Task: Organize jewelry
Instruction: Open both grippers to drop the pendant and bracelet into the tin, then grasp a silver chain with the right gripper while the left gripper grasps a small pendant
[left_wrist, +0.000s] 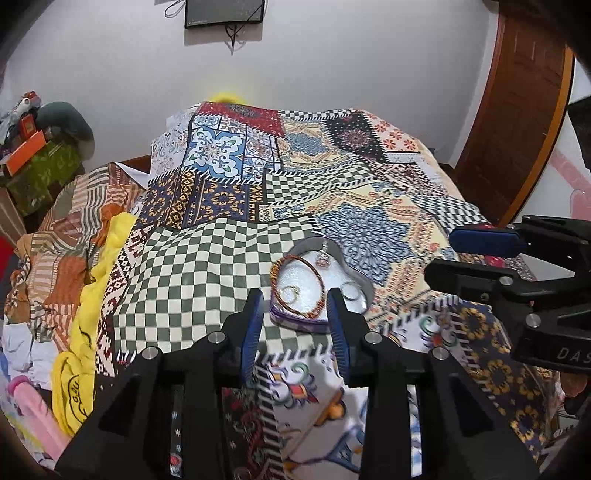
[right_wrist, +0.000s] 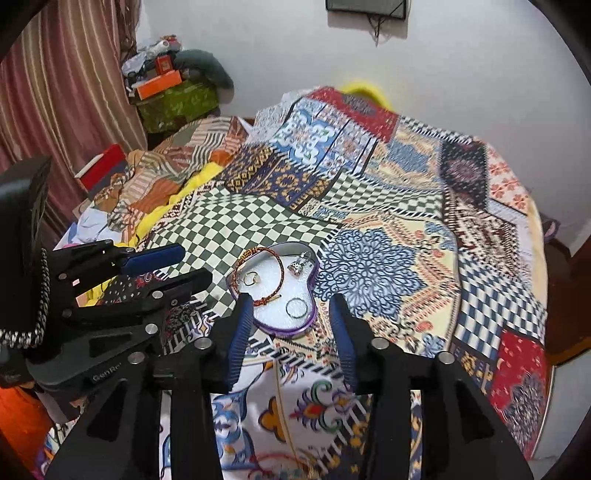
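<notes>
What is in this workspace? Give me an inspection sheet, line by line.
Surface: patchwork bedspread.
Job's things: heart-shaped tray holds a braided bracelet, gold ring, silver ring and pendant.
Clutter: yellow cloth, striped bedding, boxes.
Grippers: left gripper and right gripper both open, holding nothing.
Cables: wires under the wall screen.
Surroundings: curtain, wooden door.

One bracelet; two rings; one pendant; one tray.

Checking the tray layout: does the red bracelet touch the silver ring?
Apart. The right wrist view shows white foam between the red bracelet and silver ring.
</notes>
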